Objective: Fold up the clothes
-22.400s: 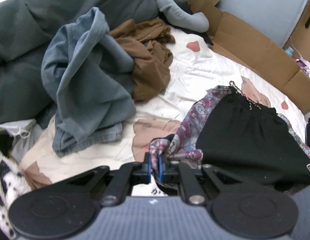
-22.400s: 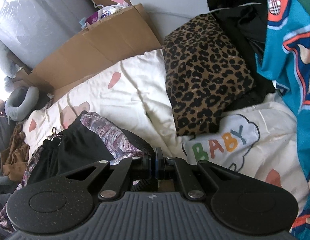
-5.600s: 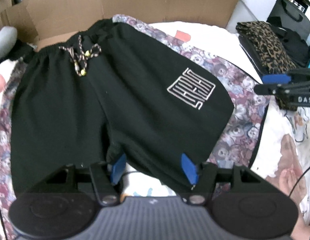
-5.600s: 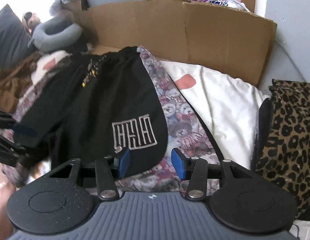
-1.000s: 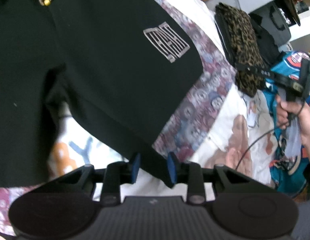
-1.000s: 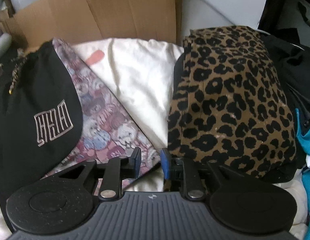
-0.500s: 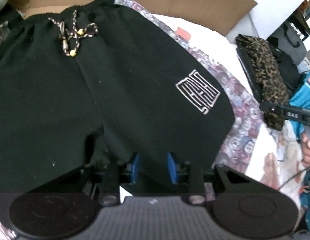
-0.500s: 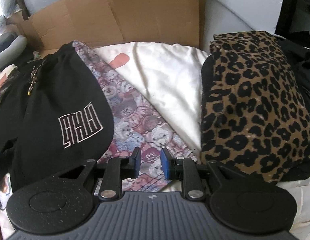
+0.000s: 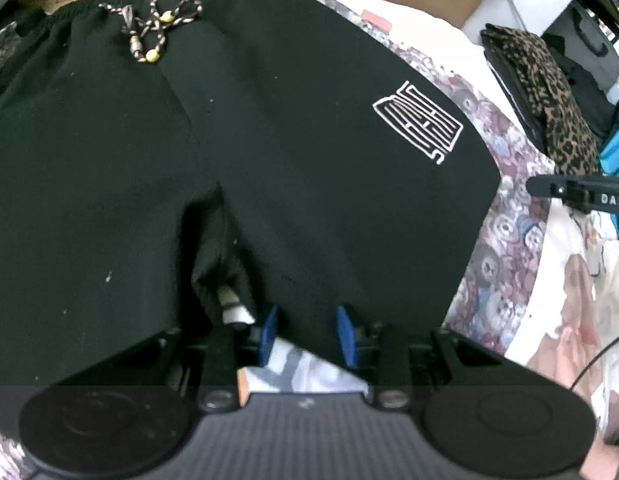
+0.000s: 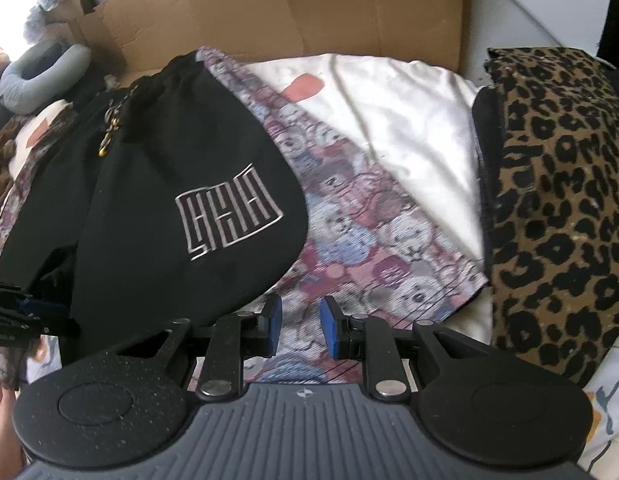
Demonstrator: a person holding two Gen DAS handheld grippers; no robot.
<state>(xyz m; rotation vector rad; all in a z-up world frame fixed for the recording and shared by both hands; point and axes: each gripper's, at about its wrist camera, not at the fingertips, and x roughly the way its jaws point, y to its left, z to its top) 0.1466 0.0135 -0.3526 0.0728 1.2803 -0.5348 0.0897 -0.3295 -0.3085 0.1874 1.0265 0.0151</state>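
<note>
The black shorts (image 9: 269, 152) lie spread flat, unfolded, on a bear-print garment (image 10: 361, 240) on the bed. Left tongs (image 9: 305, 334) gape at the near hem; right tongs (image 10: 300, 326) hover released. Folding remains.

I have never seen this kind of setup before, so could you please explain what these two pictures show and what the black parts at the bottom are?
No robot here: a person holds a two-fingered tool in each hand, and each tool carries a wide-angle camera looking forward along its fingers. The black discs and ribbed body at the bottom of each picture are the tool itself.

The left view shows the left gripper, jaws open, at the hem of the black shorts; nothing is clamped. The right gripper in the right view is open too, above a bear-print cloth lying under the shorts.

Everything sits on a white sheet. A folded leopard-print garment lies to the right, with cardboard behind. The shorts lie spread flat, not yet folded.
</note>
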